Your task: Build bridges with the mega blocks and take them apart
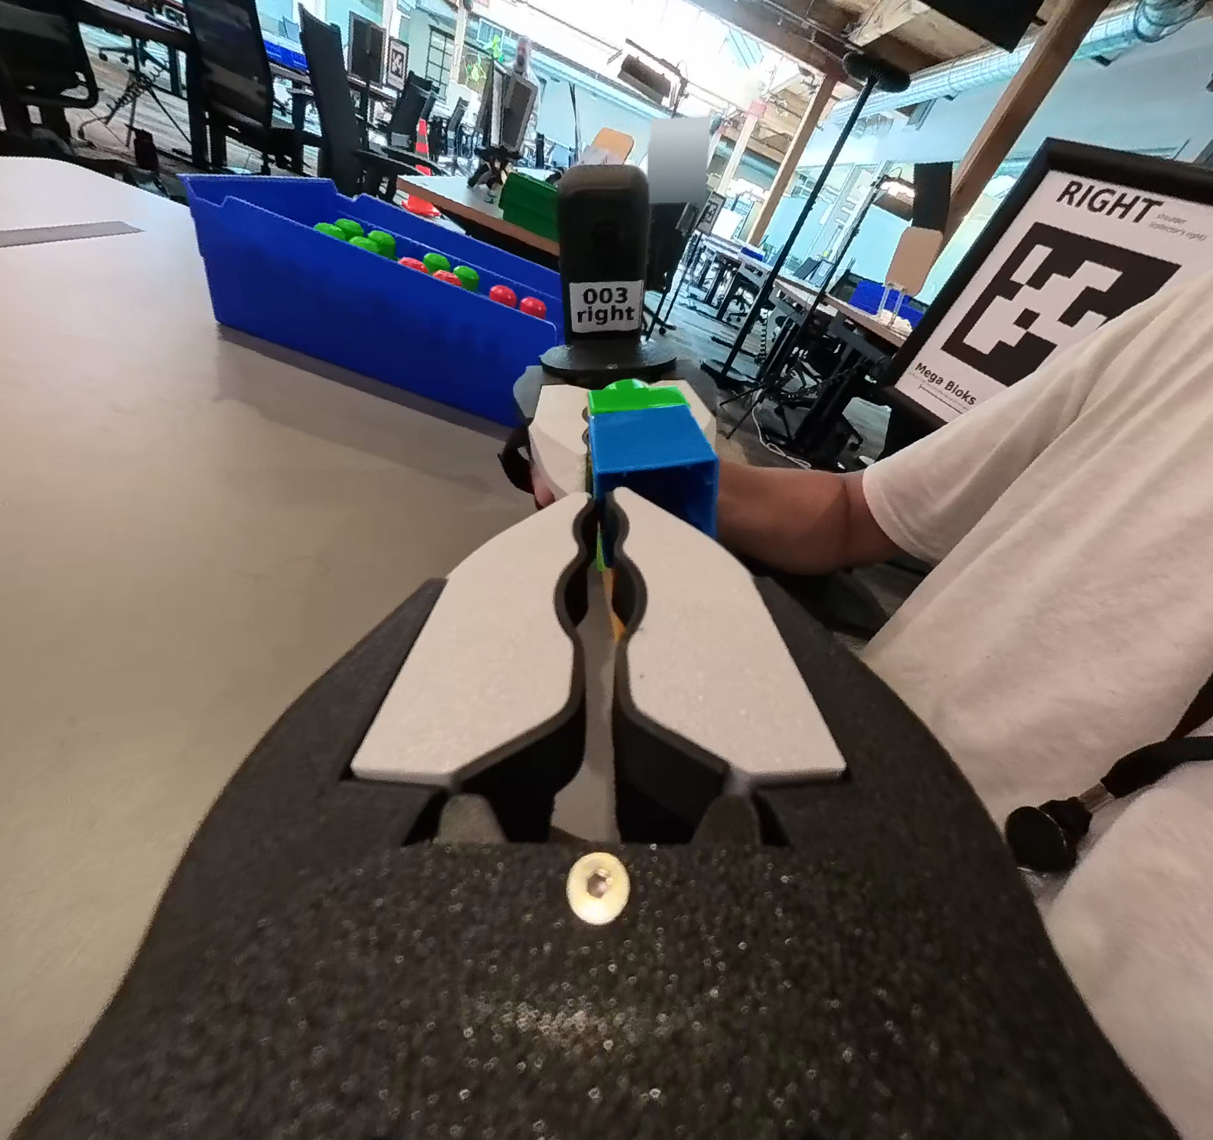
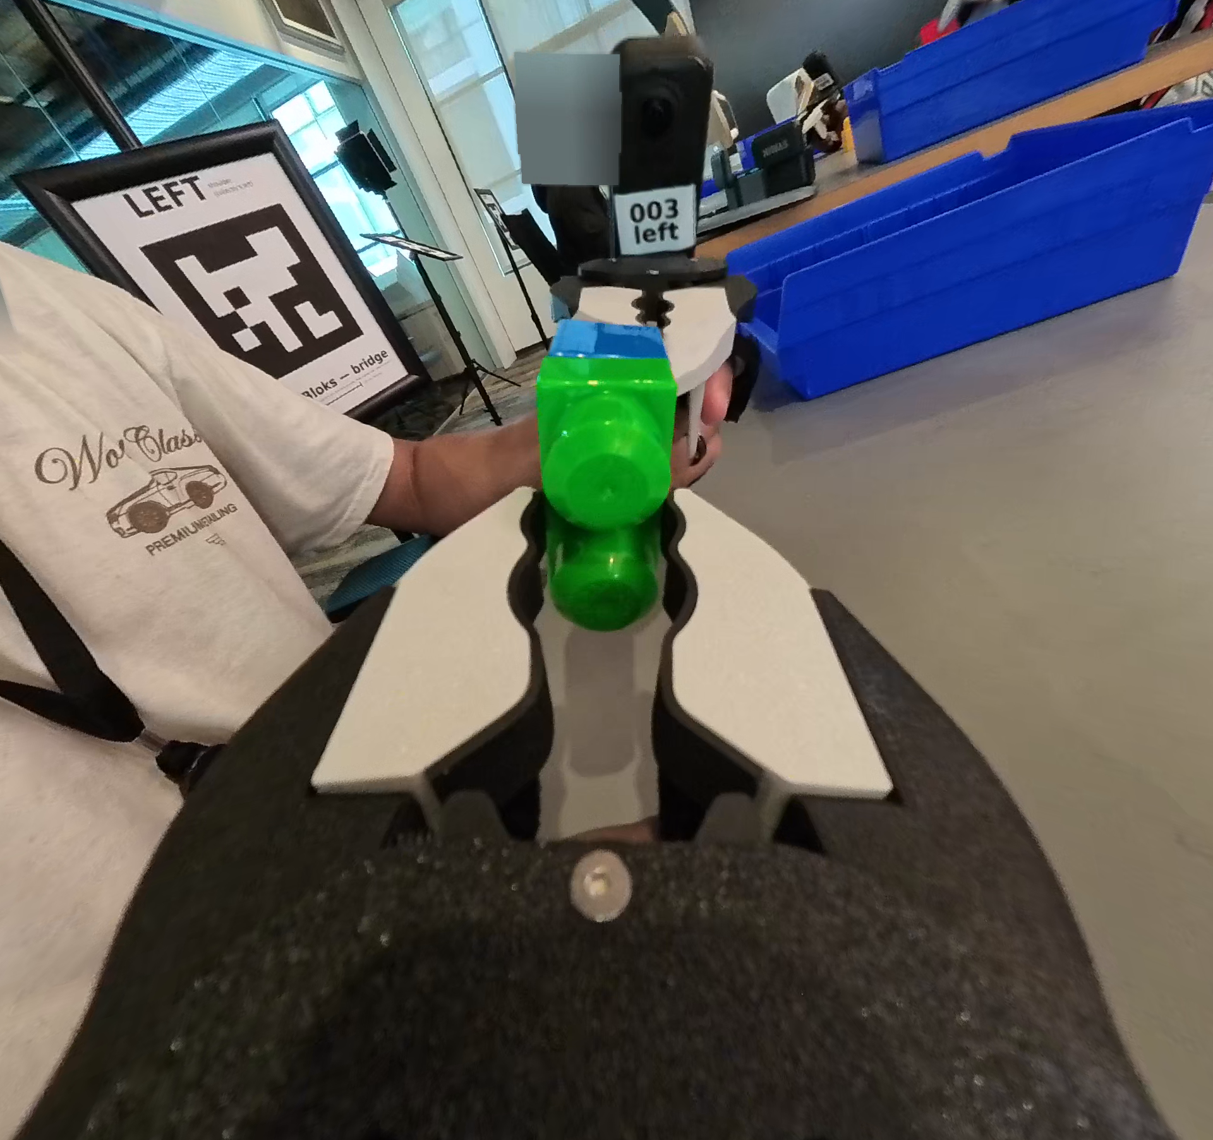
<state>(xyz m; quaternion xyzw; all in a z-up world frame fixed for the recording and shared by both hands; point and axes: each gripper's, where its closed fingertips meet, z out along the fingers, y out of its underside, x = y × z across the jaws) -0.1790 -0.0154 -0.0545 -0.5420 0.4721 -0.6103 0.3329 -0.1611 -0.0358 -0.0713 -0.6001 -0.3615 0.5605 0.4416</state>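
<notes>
while held up over the bench [image 1: 164, 518], joined at mid-air: blue block [image 1: 650, 472] and green block [image 2: 604, 446], caught between 2 tools facing each other. left tool [image 1: 600, 511] clamped together on a thin edge of the blue block; right tool [image 2: 600, 557] clamped on the green block's 2 studs. gripped from opposite ends, probably so each piece can be pulled away from the other, or pressed home; cannot tell which from this alone. lifted clear of the bench, likely to leave room to twist. spare green and red blocks [image 1: 433, 268] left in the blue bin [image 1: 367, 327] at the bench's far edge, well apart from both tools.
</notes>
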